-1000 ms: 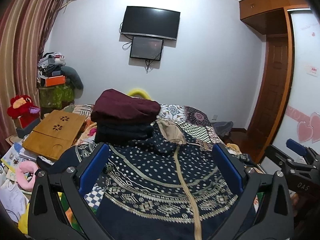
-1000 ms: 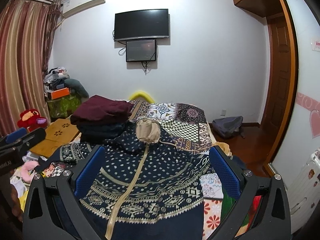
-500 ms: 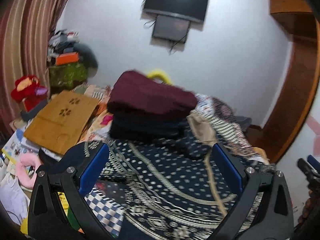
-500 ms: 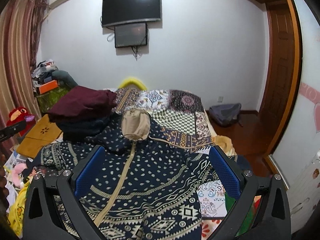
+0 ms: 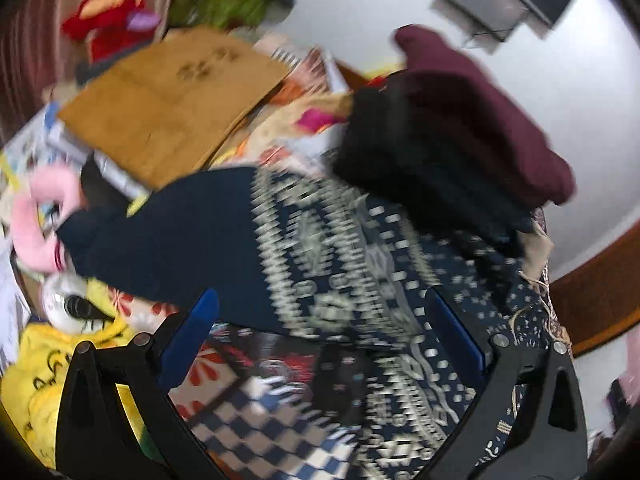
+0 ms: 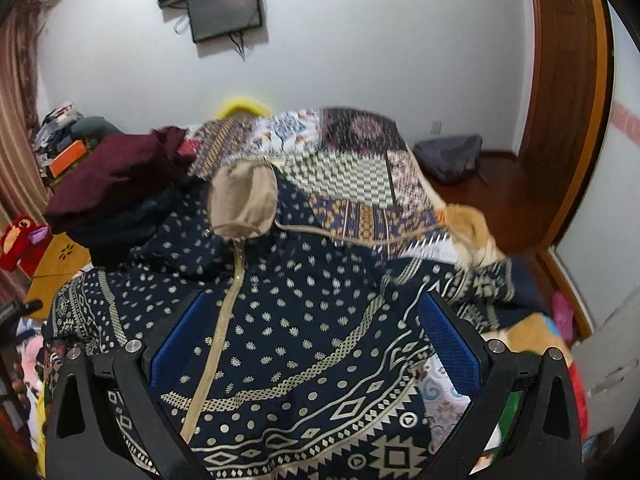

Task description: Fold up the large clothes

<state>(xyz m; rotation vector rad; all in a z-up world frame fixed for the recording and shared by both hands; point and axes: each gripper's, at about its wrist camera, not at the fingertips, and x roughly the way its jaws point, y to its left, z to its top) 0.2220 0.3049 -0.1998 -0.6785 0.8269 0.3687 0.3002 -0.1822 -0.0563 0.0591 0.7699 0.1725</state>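
The navy patterned hoodie (image 6: 304, 320) lies spread face up on the bed (image 6: 360, 172), filling the lower middle of the right wrist view. Its tan zip runs from the lower left of the frame up to the tan-lined hood (image 6: 244, 204) at centre. One sleeve (image 6: 480, 284) reaches toward the right edge.

The right tongs (image 6: 310, 340) hang above the hoodie's chest, fingers wide apart, nothing between them.

In the left wrist view, blurred and tilted, the left tongs (image 5: 322, 330) are likewise spread wide and empty. They hang over the hoodie's other sleeve (image 5: 168, 236), which stretches toward the left of the frame, its plain navy cuff end near a pink cushion (image 5: 36, 220).

A stack of folded clothes (image 5: 452, 148), maroon on top of dark pieces, sits at the upper right of that view, resting partly on the hoodie's shoulder. In the right wrist view the stack lies left of the hood.

A wooden board (image 5: 168, 96) is at the upper left. A yellow plush (image 5: 44, 376) is at the lower left, and a red plush toy (image 5: 108, 20) is at the top left.
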